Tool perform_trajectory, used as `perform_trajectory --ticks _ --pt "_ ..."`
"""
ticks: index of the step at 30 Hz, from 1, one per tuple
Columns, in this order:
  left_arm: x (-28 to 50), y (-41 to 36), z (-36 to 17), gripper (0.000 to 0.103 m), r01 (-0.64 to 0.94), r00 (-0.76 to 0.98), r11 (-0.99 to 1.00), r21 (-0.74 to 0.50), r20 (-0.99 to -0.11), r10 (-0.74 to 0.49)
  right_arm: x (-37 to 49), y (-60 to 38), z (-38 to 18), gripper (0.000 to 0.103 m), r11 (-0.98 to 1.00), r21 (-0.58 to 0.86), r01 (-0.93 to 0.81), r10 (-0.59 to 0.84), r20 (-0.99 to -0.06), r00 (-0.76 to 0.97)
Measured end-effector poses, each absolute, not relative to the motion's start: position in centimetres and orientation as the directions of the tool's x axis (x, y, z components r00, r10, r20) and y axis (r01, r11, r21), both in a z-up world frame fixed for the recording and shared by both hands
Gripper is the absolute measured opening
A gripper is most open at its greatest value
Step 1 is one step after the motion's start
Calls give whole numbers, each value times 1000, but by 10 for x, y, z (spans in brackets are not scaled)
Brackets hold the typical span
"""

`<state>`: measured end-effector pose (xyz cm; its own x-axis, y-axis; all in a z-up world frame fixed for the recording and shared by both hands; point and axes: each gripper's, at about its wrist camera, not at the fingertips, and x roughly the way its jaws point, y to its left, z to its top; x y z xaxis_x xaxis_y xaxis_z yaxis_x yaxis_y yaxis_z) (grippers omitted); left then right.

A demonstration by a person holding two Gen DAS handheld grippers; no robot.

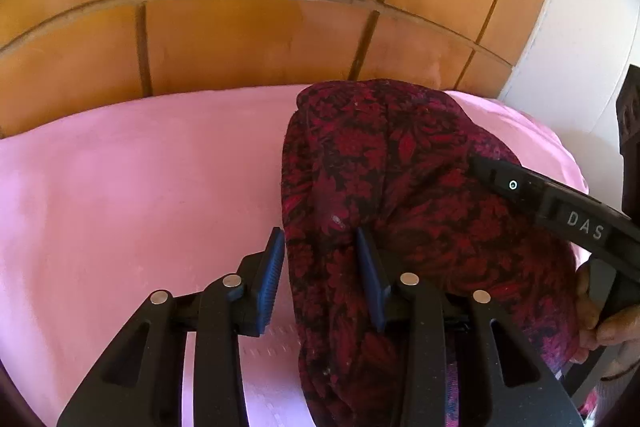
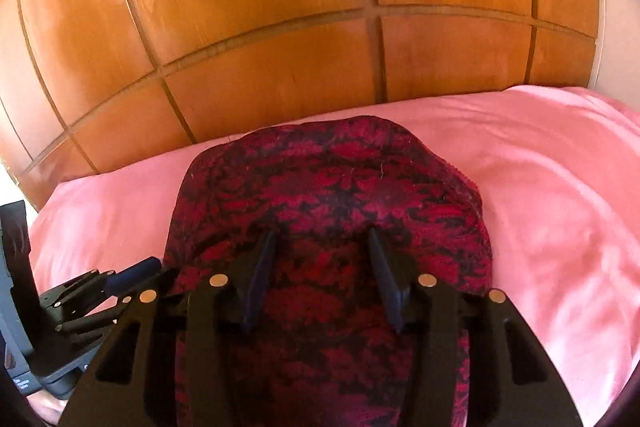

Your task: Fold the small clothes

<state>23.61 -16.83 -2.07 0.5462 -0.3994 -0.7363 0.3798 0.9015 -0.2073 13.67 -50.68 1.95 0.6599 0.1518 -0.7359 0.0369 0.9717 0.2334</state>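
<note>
The cloth (image 1: 400,187), a dark red and black flowered piece, lies bunched on the pink sheet (image 1: 140,187), filling the centre and lower right of the left wrist view and the middle of the right wrist view (image 2: 320,195). Behind it, across the top of both frames, stands a wooden panelled wall (image 1: 260,27).

The left gripper (image 1: 322,247) has its fingers spread, one blue pad just at the cloth's left edge and the other pressed into a fold, so the edge of the cloth sits between them without being pinched yet. The right gripper (image 2: 322,247) is also spread, both fingers resting on or just over the cloth near the lower middle of its frame; whether they touch the fabric I cannot tell. At the right edge of the left view the other tool's black body shows, held by a hand (image 1: 604,323).

The cloth looks light, soft and limp, perhaps a thin knit, and it should drape and sag wherever it is not held. It seems neither slippery nor fragile, though loose threads at its rim could snag. The best hold is probably at a hem or corner, one layer only, with each tool taking a separate corner so the piece can be spread flat before folding. Pinching into the bunched middle risks grabbing several layers or the sheet beneath.
</note>
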Motion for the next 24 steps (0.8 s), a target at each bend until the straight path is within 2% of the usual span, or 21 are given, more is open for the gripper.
perform_trajectory --ticks 1,3,4,5,6,10,13,15,19,22,24 --pt "232 -168 -16 37 374 560 904 -206 -727 -398 127 -509 22 48 975 220 38 139 -732 667" --pt "219 -167 -8 55 352 609 920 -170 -705 -364 115 -503 35 54 979 198 49 111 -718 687" --pt "214 -166 -7 57 346 622 924 -161 -698 -355 107 -504 40 61 977 204 61 105 -712 695" --pt "211 -165 -5 58 339 628 927 -159 -696 -349 97 -505 47 67 974 215 72 104 -705 701" --pt "207 -164 -2 58 330 633 931 -157 -695 -342 82 -505 53 68 972 224 77 104 -694 713" --pt "191 -159 11 59 312 667 940 -139 -672 -321 42 -496 68 69 966 230 118 77 -691 719" --pt "177 -153 19 68 303 688 944 -131 -655 -312 24 -479 70 71 961 227 160 45 -696 717" --pt "167 -149 25 70 299 700 945 -130 -644 -310 8 -469 75 76 960 201 197 1 -703 711" --pt "147 -142 33 78 286 718 951 -120 -630 -296 -9 -444 87 94 957 127 259 -101 -692 715" --pt "129 -139 36 84 274 740 958 -89 -617 -269 -20 -436 93 100 956 86 282 -150 -681 717" --pt "118 -135 38 87 266 749 961 -79 -610 -258 -27 -430 95 101 954 60 295 -180 -672 719"
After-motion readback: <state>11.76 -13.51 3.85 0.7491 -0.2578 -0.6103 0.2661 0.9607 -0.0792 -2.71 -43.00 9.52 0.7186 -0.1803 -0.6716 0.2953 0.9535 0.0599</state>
